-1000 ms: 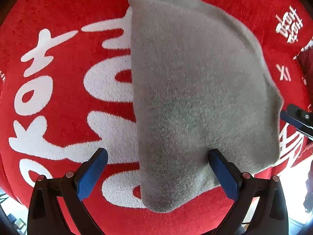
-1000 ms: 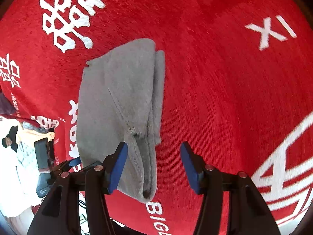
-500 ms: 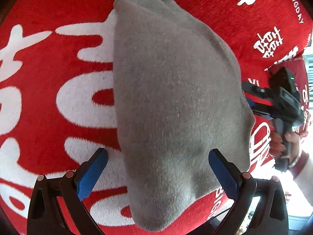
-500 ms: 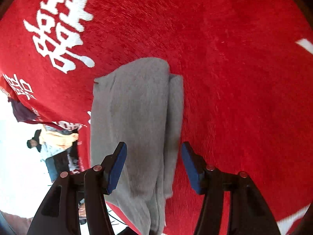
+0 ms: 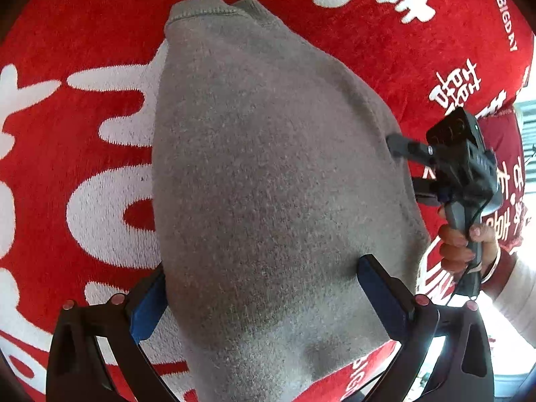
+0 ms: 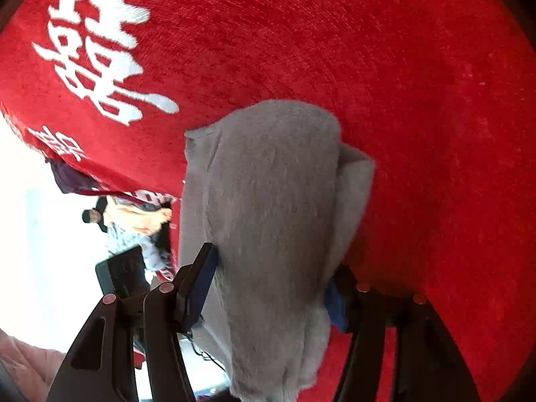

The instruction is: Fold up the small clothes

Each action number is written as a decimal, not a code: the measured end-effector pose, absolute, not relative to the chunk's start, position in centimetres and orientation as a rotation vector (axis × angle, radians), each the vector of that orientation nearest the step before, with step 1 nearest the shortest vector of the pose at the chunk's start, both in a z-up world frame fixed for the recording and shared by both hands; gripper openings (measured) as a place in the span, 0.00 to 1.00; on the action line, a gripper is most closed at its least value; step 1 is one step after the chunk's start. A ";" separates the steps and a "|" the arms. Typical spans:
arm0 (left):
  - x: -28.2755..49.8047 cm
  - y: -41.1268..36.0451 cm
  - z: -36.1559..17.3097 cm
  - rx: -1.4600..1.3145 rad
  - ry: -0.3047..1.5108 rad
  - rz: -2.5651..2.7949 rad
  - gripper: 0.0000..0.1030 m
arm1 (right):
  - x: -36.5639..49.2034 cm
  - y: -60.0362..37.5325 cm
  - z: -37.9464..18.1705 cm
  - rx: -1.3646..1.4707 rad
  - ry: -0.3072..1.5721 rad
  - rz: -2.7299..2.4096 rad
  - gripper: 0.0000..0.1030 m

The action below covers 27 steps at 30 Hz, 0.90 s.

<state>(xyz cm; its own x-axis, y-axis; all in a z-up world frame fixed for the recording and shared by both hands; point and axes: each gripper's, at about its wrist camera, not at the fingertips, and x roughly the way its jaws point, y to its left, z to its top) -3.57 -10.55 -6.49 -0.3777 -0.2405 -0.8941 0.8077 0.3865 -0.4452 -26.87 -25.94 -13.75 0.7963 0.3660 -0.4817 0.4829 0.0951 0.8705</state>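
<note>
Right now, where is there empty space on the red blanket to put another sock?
The widest bare patch is plain red cloth right of the gray garment in the right wrist view. The near edge is crowded: the left gripper and right gripper both straddle the garment.

Fuzzy matt grey knit garment [image 5: 268, 184], plush red cloth [image 5: 67, 26] – white woven lettering, matt black plastic tongs [image 5: 268, 301] – blue pads [image 5: 382, 298]

Red pile cloth [image 5: 385, 33] with large white characters [image 5: 110, 197] and small "BIGDAY" lettering [image 5: 507, 23], spread over the counter, its edge hanging down, a distant figure in a dark cap [image 6: 92, 216] beyond it, bright background.
</note>
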 end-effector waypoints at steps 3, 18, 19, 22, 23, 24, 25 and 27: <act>-3.5 -10.5 -6.3 0.530 1.554 -1.198 0.91 | -27.4 -26.0 -14.0 1.557 0.704 -0.131 0.55; -1.2 -7.1 -1.8 0.414 1.494 -1.270 0.48 | -27.0 -24.9 -10.4 1.559 0.646 -0.171 0.29; -1.1 -6.6 -1.4 0.406 1.492 -1.279 0.48 | -26.7 -24.7 -10.0 1.555 0.643 -0.164 0.29; -1.2 -5.7 -0.1 0.394 1.477 -1.297 0.48 | -26.2 -24.1 -8.7 1.540 0.641 -0.143 0.29; -1.0 -5.2 0.4 0.389 1.471 -1.301 0.48 | -26.1 -23.8 -8.1 1.534 0.640 -0.136 0.29; -0.9 -4.9 0.7 0.384 1.469 -1.302 0.48 | -25.9 -23.5 -7.6 1.530 0.639 -0.130 0.29; -0.6 -4.1 1.2 0.375 1.466 -1.303 0.48 | -25.7 -23.2 -7.1 1.529 0.636 -0.124 0.29; -0.2 -3.1 1.9 0.366 1.461 -1.307 0.48 | -25.3 -22.4 -6.3 1.520 0.634 -0.111 0.29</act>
<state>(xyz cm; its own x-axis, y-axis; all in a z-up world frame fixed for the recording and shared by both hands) -0.17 -3.11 1.91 -0.3631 -0.4076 -0.8379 0.7873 0.3467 -0.5099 -25.30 -22.38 -6.31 0.8357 0.3150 -0.4499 0.4491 0.0796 0.8899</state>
